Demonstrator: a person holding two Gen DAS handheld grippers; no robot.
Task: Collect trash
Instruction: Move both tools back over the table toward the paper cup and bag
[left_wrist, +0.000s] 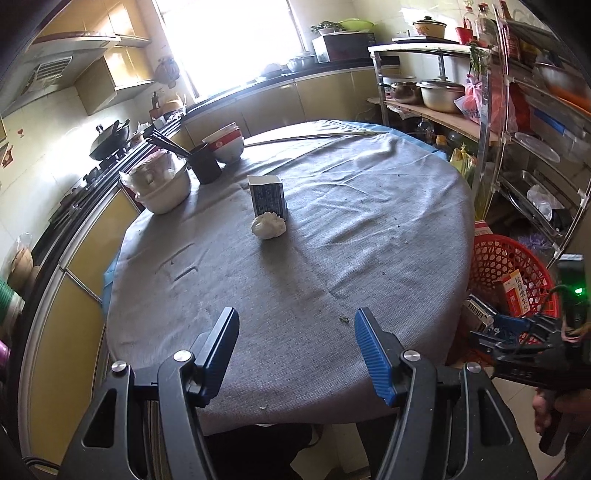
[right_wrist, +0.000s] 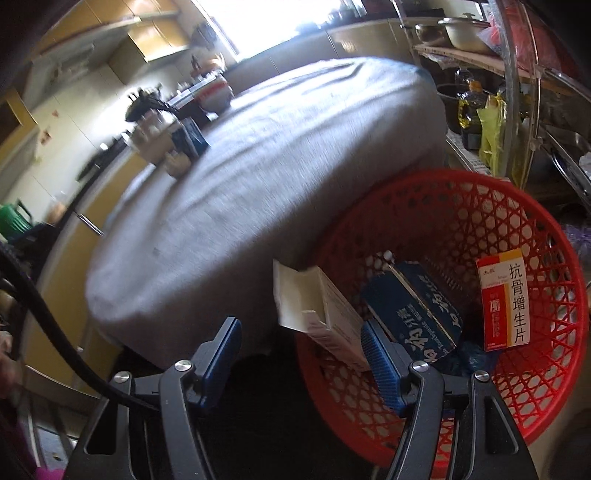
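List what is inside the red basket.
The red basket holds a red-and-white medicine box, a dark blue box and a white carton. Anything beneath them is hidden.

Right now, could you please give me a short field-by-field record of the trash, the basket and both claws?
on table: blue carton, upright; crumpled white wad just in front of it
basket: red basket, beside the table
in basket: blue box, red-and-white box
white box: at the basket's near rim
left claw: open, empty
right claw: open, white box between its fingers, pads not pressing
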